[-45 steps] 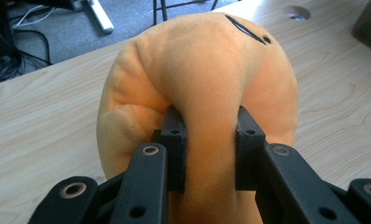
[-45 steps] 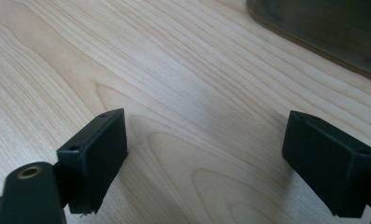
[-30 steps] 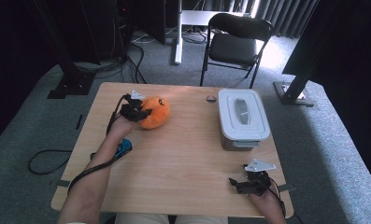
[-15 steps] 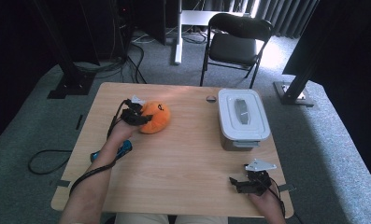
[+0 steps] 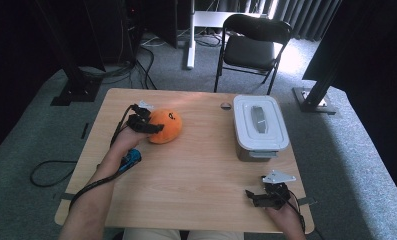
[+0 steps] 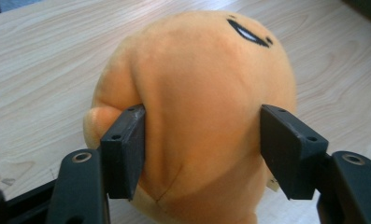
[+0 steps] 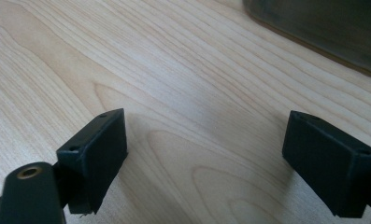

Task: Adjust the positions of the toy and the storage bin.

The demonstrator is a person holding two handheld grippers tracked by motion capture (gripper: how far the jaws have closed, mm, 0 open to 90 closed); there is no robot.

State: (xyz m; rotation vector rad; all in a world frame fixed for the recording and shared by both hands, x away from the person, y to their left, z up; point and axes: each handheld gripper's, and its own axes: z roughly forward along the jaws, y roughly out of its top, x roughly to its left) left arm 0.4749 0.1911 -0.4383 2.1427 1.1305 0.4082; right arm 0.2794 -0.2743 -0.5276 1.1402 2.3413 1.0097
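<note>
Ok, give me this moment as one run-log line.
left hand-held gripper: jaws just opening, orange plush toy between them | right hand-held gripper: open, over bare table | lidded container: closed

From my left gripper view, the orange plush toy [image 6: 197, 116] runs off the bottom edge, so I can't see its underside. In my right gripper view, the grey container [image 7: 323, 28] is blurred and cut by the top edge.

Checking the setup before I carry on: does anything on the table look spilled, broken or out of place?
Nothing stands out. The orange plush toy sits intact between the left gripper pads, the lidded grey container is closed and square, and the wooden table shows no spill.
</note>
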